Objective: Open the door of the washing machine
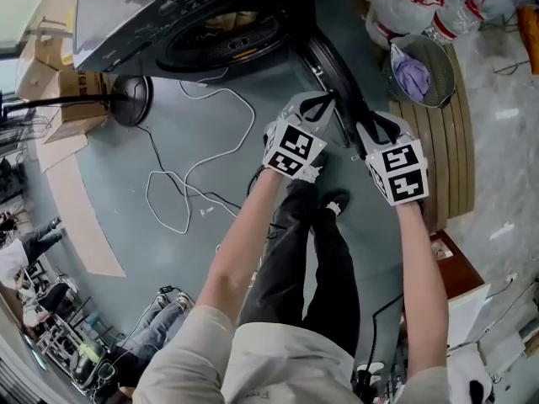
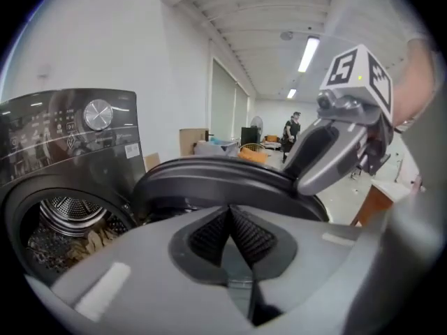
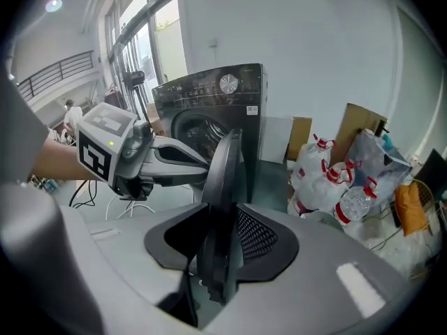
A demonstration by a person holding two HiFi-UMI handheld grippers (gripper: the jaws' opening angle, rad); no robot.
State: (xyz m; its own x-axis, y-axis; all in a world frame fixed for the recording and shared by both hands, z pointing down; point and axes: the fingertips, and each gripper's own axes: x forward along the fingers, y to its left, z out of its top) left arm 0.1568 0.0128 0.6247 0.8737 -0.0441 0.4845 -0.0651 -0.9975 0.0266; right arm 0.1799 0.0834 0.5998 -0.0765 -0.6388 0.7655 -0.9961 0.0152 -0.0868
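**Washer door swung open, its rim in the right gripper**

The door [image 3: 225, 180] stands wide open, about square to the front of the washing machine [image 1: 210, 15]. Its rim runs out from the right of the drum opening [image 1: 221, 42] toward the person. It stands upright and edge-on in the right gripper view, where the right gripper [image 3: 222, 246] is clamped on that rim. The left gripper [image 2: 230, 218] has its jaws pressed together with nothing between them, just beside the door.

The machine stands on a grey-green floor [image 1: 109, 183] with a loose white cable [image 1: 173, 200]. A basket [image 1: 424, 72] is nearby.

Only the left gripper view shows laundry [image 2: 84, 243] inside the drum. Only the right shows water bottles [image 3: 328, 180] against the wall.
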